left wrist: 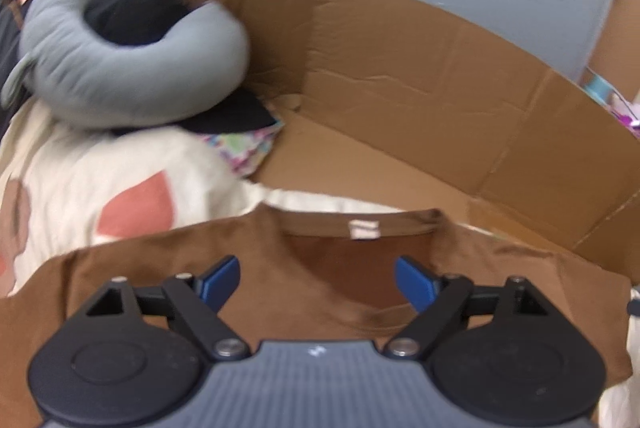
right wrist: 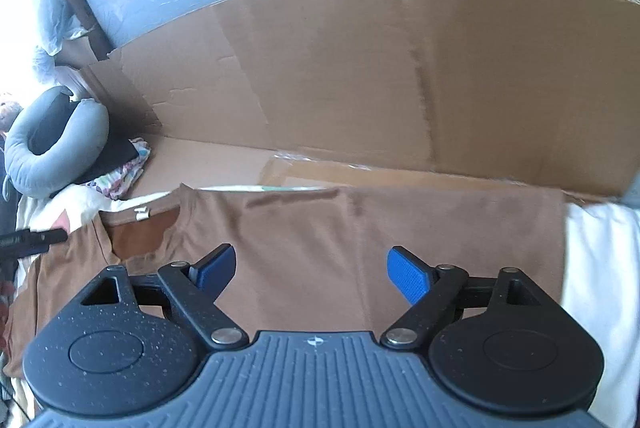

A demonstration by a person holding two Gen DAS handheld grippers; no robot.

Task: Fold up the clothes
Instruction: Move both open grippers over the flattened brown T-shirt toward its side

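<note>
- The brown T-shirt (left wrist: 224,260) lies spread flat just below and ahead of both claws, neckline and label (left wrist: 363,229) toward the far side, on a cream cloth (left wrist: 120,164).
- In the right wrist view the shirt's far edge (right wrist: 420,194) runs straight and its right side ends in a clean vertical line. Judgement: a first fold is probably in place there; the left part, around the collar, looks unfolded.
- The left claw (left wrist: 318,282) stands released, jaws wide apart, nothing between them, above the neckline.
- The right claw (right wrist: 310,274) is likewise released and empty, over the shirt's middle.
- Remaining work, as judged: further folds.
- Beyond the claws stand a cardboard wall (right wrist: 360,68) and, far left, a grey neck pillow (left wrist: 120,68).
</note>
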